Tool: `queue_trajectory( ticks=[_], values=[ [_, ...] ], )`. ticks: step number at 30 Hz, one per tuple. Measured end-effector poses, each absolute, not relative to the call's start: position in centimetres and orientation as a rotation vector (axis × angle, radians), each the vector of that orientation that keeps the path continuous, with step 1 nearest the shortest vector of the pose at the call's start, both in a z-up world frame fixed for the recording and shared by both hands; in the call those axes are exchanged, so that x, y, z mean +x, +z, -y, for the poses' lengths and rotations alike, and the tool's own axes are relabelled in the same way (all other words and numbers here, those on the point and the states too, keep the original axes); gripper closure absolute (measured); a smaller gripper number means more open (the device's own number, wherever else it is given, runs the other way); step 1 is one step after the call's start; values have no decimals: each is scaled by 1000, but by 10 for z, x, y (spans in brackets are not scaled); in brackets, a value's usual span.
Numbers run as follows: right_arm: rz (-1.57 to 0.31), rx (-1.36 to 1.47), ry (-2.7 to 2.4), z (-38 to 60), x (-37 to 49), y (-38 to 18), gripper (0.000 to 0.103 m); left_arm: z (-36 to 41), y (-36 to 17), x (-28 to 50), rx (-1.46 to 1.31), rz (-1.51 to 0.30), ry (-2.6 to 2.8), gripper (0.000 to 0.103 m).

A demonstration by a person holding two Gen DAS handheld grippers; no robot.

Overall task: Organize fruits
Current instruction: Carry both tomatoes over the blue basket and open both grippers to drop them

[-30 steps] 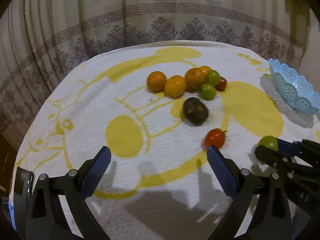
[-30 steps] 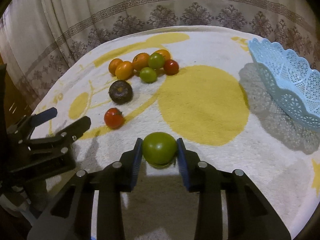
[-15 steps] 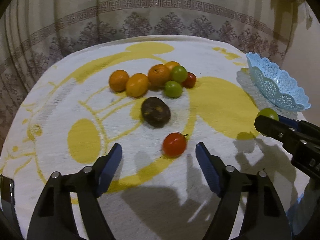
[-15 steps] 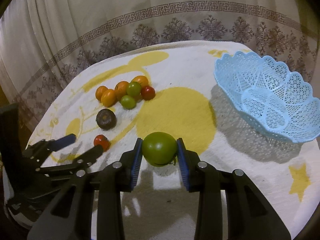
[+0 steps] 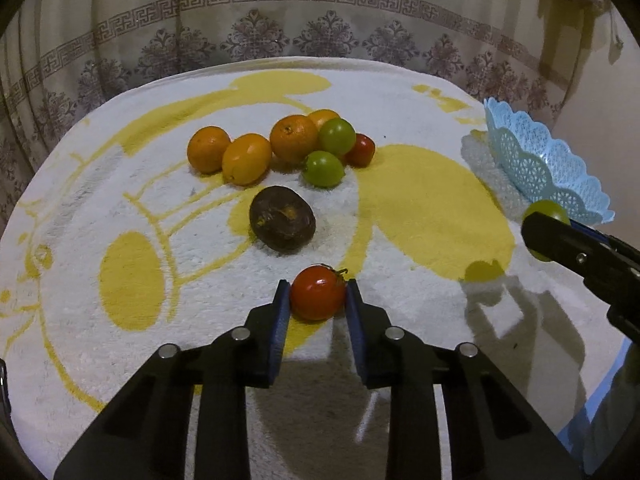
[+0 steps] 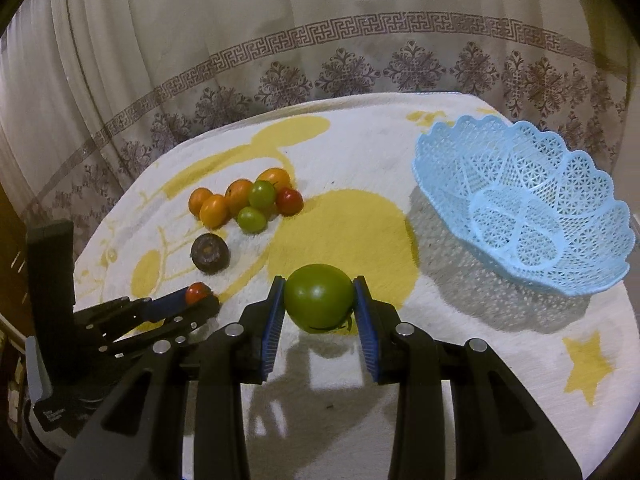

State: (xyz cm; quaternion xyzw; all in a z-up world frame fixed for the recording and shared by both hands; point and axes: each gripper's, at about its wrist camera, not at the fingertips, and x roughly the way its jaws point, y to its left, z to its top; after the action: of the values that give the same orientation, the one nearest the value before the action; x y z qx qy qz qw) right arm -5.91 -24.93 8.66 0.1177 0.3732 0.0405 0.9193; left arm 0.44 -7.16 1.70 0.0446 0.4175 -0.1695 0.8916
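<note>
Your left gripper (image 5: 318, 300) has just been closing and its blue pads now pinch the red tomato (image 5: 318, 297) sitting on the white-and-yellow towel (image 5: 420, 200). Your right gripper (image 6: 319, 308) is clamped on a green tomato (image 6: 319, 303), held off the towel with its shadow underneath. From the left wrist view, the dark brown fruit (image 5: 282, 218) lies at 12 o'clock just beyond the red tomato, not touching it. Further out at 12 sits the cluster: four oranges (image 5: 294, 138), two small green tomatoes (image 5: 323, 169) and another red one (image 5: 360, 150), all bunched and touching. The blue lattice basket (image 6: 524, 208) stands at 2 o'clock from the right gripper, well apart from the cluster, nothing visible inside. Patterned curtain (image 6: 280, 40) hangs behind the table.
</note>
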Motion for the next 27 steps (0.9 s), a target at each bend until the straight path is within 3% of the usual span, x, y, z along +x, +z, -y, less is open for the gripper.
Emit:
queue_trajectory(
  ticks=[15, 27],
  values=[
    [-659, 294, -3, 289, -73, 121, 68, 84, 78, -5, 73, -729, -380, 75],
    [-579, 391, -178, 363, -85, 142, 68, 163, 121, -4, 92, -625, -545, 75]
  ],
)
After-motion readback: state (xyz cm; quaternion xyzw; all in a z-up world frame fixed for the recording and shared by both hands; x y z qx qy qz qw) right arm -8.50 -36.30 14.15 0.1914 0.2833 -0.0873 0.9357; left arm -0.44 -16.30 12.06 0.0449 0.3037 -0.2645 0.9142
